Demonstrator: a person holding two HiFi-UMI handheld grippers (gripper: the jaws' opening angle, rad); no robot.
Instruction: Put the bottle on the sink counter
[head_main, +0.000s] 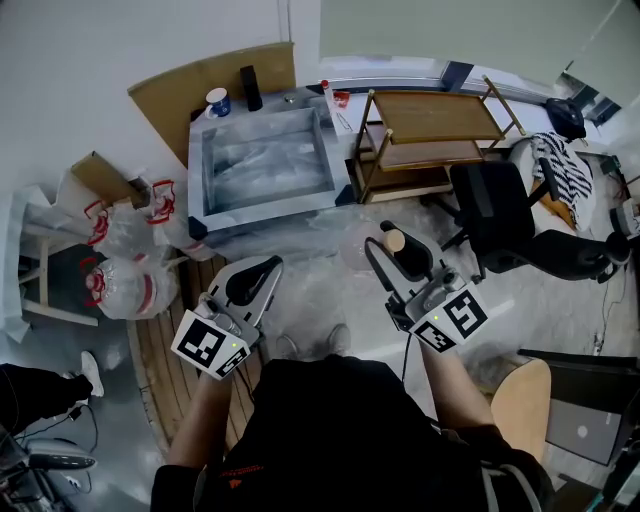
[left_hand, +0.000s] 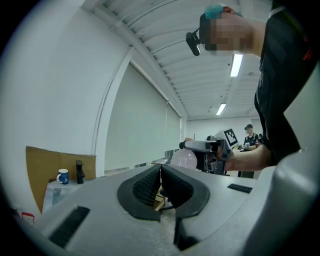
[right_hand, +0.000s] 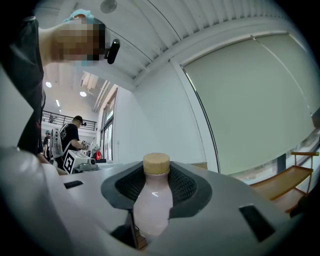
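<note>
A small bottle (right_hand: 152, 202) with pale pink contents and a tan cap (right_hand: 156, 163) stands upright between the pads of my right gripper (right_hand: 152, 187), which is shut on it. In the head view this gripper (head_main: 393, 252) holds the bottle (head_main: 395, 240) level above the floor, short of the steel sink (head_main: 265, 165) and its counter (head_main: 330, 110). My left gripper (head_main: 262, 268) is beside it on the left. Its jaws (left_hand: 161, 182) meet with nothing between them. The left gripper view also catches the bottle (left_hand: 184, 159) in the other gripper.
A blue-and-white mug (head_main: 217, 101) and a black faucet (head_main: 251, 87) stand behind the sink. A wooden shelf rack (head_main: 430, 130) is at its right, with a black office chair (head_main: 505, 215) nearer. Plastic bags (head_main: 130, 260) lie at the left. A second person stands far off in both gripper views.
</note>
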